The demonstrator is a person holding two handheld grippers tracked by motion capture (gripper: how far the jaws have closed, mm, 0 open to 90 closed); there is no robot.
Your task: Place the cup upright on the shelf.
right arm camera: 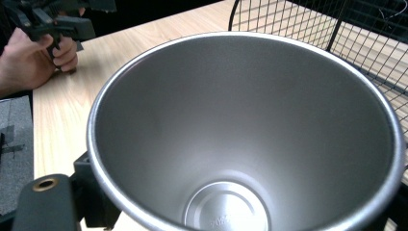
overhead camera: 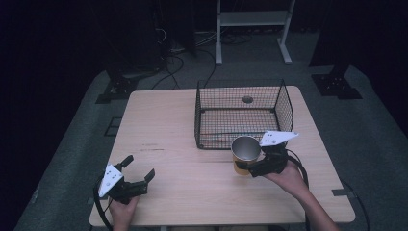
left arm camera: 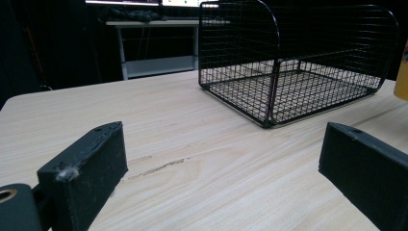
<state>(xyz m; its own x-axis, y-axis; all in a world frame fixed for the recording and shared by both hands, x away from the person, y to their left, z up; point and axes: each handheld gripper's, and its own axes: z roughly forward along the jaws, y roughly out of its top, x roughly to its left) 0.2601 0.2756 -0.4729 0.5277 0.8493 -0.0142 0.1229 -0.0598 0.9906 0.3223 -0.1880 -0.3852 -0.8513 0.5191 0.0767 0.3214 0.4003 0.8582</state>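
A steel cup [overhead camera: 245, 150] with a yellow outside stands upright just in front of the black wire basket [overhead camera: 243, 113]. My right gripper [overhead camera: 248, 166] is shut on the cup, its jaws on either side of the lower wall. The right gripper view looks down into the bare steel inside of the cup [right arm camera: 240, 120]; whether the cup touches the table I cannot tell. My left gripper [overhead camera: 139, 167] is open and holds nothing, low over the table's front left. In the left gripper view the basket [left arm camera: 298, 62] stands ahead and the cup's yellow side [left arm camera: 402, 72] shows at the right edge.
The wooden table [overhead camera: 163, 125] has wide bare wood left of the basket. A round hole [overhead camera: 247, 99] lies in the tabletop under the basket. On the dark floor behind are a white frame [overhead camera: 252, 29], cables and black stands. The other hand with its gripper [right arm camera: 53, 24] appears far left.
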